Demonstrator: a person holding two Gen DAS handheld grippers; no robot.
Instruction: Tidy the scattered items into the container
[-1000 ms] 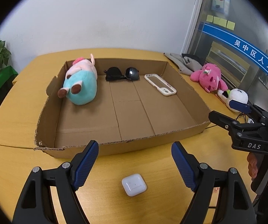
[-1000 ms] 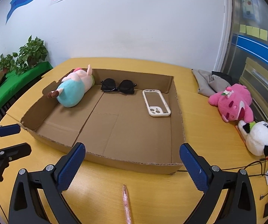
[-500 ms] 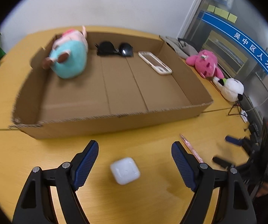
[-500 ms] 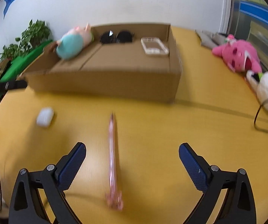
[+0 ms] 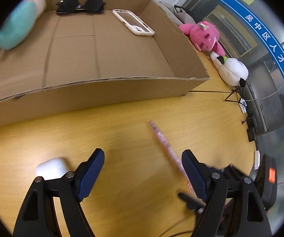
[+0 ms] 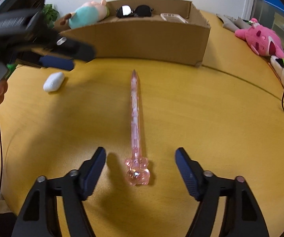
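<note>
Right hand-held gripper (image 6: 140,169): jaws closing, astride pink pen (image 6: 135,106) on table (image 6: 201,118), pads not yet touching. Left hand-held gripper (image 5: 142,171): jaws apart, empty, earbud case (image 5: 50,167) just left. Box (image 5: 102,94), far: plush (image 5: 17,27), sunglasses (image 5: 80,5), phone case (image 5: 133,21) stowed. Outstanding: pen, earbud case.

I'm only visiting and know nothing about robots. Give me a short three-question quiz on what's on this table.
1. True or false: the black sunglasses lie inside the brown cardboard box.
2. Which lies between the fingers of the right claw? A) small white earbud case B) long pink transparent pen
3. Fill in: the right claw's jaws are ___, not yet touching the pen.

Key: 1 true; 2 B; 3 closing.
</note>
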